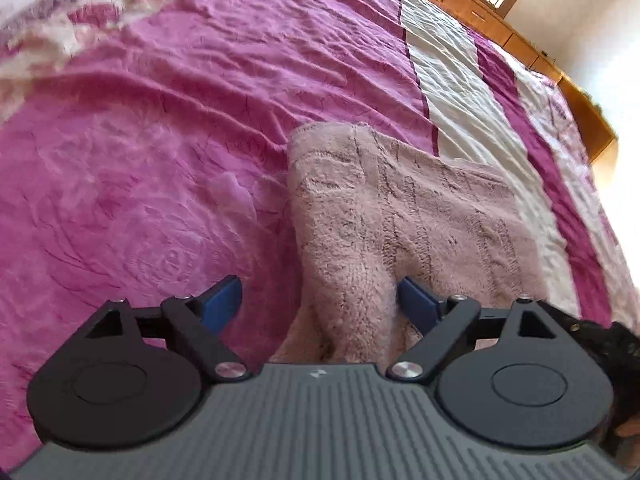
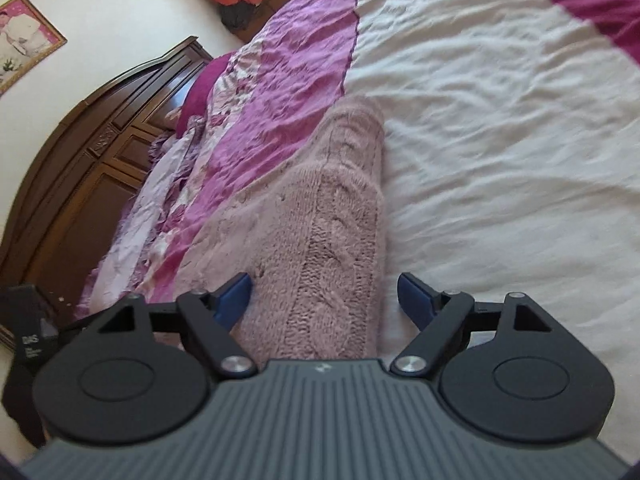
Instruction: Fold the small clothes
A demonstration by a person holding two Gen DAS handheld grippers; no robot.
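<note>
Tools are both gaping wide: we are straddling the pink knit garment (image 1: 400, 216) on the bed (image 1: 140, 140) with left tool (image 1: 320, 300) and right tool (image 2: 324, 300), apparently lining up edge grips for folding.

Dusty-pink cable-knit garment (image 1: 400, 216) on magenta-and-cream striped bedspread (image 1: 160, 128), perhaps rose-embossed.

each claw (image 1: 320, 300) (image 2: 325, 300) has blue fingertips (image 1: 224, 298), black linkage arms, silver screws and a ribbed grey body.
</note>
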